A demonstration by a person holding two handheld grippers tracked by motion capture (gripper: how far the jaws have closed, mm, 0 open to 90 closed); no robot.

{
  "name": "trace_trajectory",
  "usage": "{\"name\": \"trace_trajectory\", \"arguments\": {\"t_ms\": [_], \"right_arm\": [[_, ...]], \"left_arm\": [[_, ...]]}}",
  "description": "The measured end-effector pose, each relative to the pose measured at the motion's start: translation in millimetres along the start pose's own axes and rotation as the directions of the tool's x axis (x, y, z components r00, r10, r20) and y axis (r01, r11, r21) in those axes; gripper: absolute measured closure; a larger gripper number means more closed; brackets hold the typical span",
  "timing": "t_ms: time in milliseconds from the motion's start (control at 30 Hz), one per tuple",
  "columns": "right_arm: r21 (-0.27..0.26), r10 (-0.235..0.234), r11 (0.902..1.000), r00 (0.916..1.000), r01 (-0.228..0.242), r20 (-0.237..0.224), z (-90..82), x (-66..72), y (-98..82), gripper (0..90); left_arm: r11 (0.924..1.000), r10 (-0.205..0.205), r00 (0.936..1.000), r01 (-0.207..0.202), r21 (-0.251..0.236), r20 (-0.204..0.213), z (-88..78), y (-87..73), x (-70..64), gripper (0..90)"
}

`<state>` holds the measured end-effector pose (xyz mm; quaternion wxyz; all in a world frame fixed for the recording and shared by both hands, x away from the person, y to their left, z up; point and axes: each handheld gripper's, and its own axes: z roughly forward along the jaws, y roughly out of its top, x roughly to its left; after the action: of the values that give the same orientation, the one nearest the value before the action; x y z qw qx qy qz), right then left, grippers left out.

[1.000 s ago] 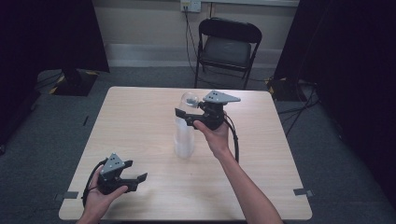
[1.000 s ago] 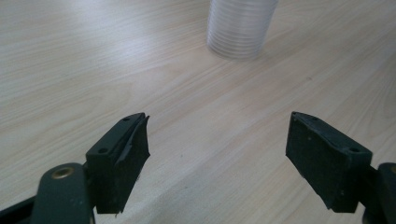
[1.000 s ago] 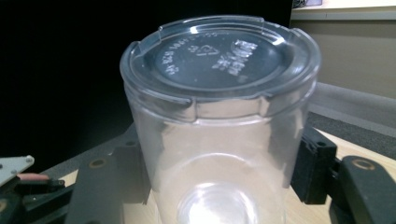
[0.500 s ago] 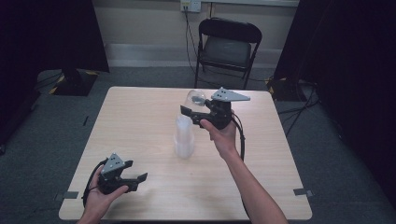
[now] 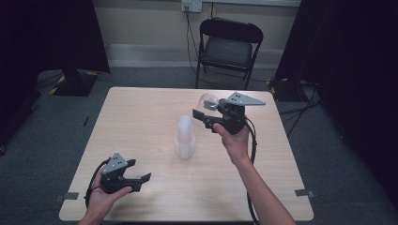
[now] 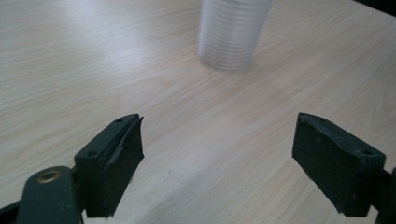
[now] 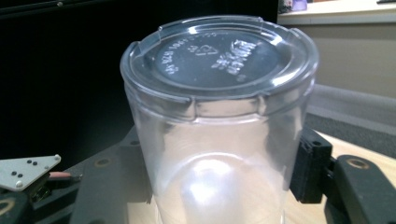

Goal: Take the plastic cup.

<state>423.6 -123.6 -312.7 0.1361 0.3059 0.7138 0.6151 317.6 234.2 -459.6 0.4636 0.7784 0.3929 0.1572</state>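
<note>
Item: clear plastic cup (image 7: 219,121), light, thin-walled, likely crushable. We are holding it aloft in the right gripper (image 5: 206,115), whose jaws have been closing on its sidewall, beside the cup stack (image 5: 184,137). Left gripper (image 5: 141,179) is resting wide, empty.

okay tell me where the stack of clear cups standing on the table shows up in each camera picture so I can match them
High view: stack of clear cups stands mid-table, left of the right tool, which grips a single cup.
Left gripper view: top centre, beyond the open jaws.
Right gripper view: I can't make it out; the held cup blocks the middle.
Shared landmark: the wooden table.
</note>
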Motion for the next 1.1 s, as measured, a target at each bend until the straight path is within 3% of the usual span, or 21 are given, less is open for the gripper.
{"name": "trace_trajectory", "arguments": {"t_ms": [333,433,533,633,667,733,800,867,1100], "right_arm": [[0.006,0.043,0.9990,0.9989,-0.044,0.016,-18.9,-8.3,-13.8,39.0],[0.012,0.049,0.9987,0.9986,-0.049,0.020,-21.0,-9.0,-17.1,39.2],[0.027,0.060,0.9978,0.9981,-0.060,0.016,-23.9,-8.8,-21.9,39.8],[0.030,0.083,0.9961,0.9965,-0.083,-0.002,-28.2,-8.9,-26.8,40.8],[0.035,0.093,0.9950,0.9956,-0.093,-0.001,-30.3,-7.6,-30.9,40.9],[0.039,0.099,0.9944,0.9951,-0.099,-0.006,-31.0,-6.4,-35.7,40.9],[0.041,0.103,0.9939,0.9947,-0.103,-0.006,-31.1,-5.9,-37.8,41.0],[0.053,0.119,0.9916,0.9928,-0.119,-0.012,-30.9,-4.8,-44.9,40.9],[0.084,0.138,0.9871,0.9904,-0.136,-0.013,-30.9,0.7,-63.7,40.8]], "left_arm": [[0.9994,0.004,0.9998,-0.003,-0.034,0.021,1.8,8.5,-6.5,15.7],[0.9998,-0.001,1.0000,0.001,-0.019,0.004,2.9,12.5,-8.1,15.8],[0.9991,0.030,0.9993,-0.029,-0.031,0.023,1.4,16.4,-11.0,15.7],[0.9983,0.043,0.9988,-0.042,-0.041,0.022,0.7,19.7,-13.0,16.0],[0.9959,0.070,0.9975,-0.069,-0.058,0.011,0.6,21.7,-14.3,19.4],[0.9946,0.085,0.9963,-0.084,-0.062,0.013,0.7,23.2,-15.5,23.1],[0.9912,0.112,0.9937,-0.111,-0.072,0.004,2.0,25.1,-18.0,22.9],[0.9910,0.106,0.9943,-0.105,-0.082,0.008,3.4,26.7,-20.0,22.6],[0.9803,0.154,0.9880,-0.152,-0.125,0.004,9.3,40.9,-28.2,25.5]]}}
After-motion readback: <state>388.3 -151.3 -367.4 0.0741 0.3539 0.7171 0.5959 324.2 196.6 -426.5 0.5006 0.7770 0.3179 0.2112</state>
